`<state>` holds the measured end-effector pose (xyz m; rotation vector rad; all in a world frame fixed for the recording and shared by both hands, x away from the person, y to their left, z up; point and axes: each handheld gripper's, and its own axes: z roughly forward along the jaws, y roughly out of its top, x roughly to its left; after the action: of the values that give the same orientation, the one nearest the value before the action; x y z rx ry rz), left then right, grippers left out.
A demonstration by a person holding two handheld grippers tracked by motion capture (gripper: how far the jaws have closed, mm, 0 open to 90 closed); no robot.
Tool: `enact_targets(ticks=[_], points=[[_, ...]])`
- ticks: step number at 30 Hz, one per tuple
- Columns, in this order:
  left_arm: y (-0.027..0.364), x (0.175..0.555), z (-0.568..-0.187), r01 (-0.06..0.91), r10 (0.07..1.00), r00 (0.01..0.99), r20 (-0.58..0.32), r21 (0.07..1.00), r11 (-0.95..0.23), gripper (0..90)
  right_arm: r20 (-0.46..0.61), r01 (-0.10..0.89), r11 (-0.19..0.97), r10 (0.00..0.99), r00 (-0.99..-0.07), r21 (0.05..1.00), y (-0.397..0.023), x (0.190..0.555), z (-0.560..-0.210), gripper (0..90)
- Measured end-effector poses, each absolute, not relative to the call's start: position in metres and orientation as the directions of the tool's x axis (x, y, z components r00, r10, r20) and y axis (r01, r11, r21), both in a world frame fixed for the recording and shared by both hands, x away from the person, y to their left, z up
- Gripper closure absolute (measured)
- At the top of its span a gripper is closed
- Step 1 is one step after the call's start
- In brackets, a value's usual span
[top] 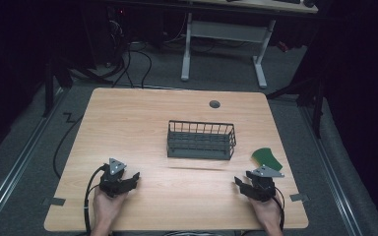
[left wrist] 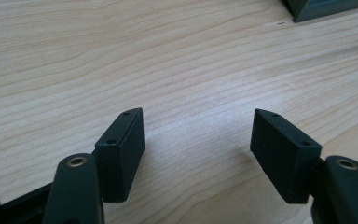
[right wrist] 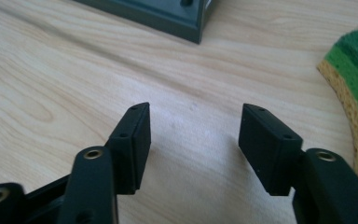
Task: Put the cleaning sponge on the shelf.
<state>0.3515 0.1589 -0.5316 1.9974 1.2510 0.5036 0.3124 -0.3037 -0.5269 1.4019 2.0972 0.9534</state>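
A dark wire basket (top: 201,139) stands in the middle of the wooden table (top: 142,113). A green-topped sponge (top: 267,157) with a yellow underside lies near the right edge, and it shows again as the sponge (right wrist: 354,88) at the right of the right gripper view. My left gripper (top: 134,178) rests low at the front left, open, with bare wood between its jaws (left wrist: 198,135). My right gripper (top: 240,184) sits at the front right, just in front of the sponge, open with nothing between its jaws (right wrist: 193,126).
A corner of the basket (right wrist: 168,16) lies ahead of the right gripper, and another corner of the basket (left wrist: 326,9) shows at the top right of the left gripper view. A round cable hole (top: 214,104) is at the table's back. A white desk frame (top: 224,44) stands beyond.
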Motion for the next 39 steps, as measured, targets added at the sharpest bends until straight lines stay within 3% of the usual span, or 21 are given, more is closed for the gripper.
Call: enact_targets(ticks=[11,24,39], points=[[0.133,0.362,-0.523,0.594,0.849,0.522,-0.078,0.747,-0.297,42.4,0.068,0.627,0.201,0.924,-0.377,0.753,-0.299,0.332,-0.519,54.6],[0.104,0.384,-0.507,0.6,0.829,0.549,-0.103,0.739,-0.306,46.8,0.059,0.635,0.192,0.934,-0.352,0.748,-0.293,0.356,-0.507,63.6],[0.07,0.409,-0.5,0.595,0.813,0.573,-0.104,0.735,-0.325,60.8,0.053,0.643,0.196,0.936,-0.347,0.74,-0.283,0.376,-0.501,70.1]])
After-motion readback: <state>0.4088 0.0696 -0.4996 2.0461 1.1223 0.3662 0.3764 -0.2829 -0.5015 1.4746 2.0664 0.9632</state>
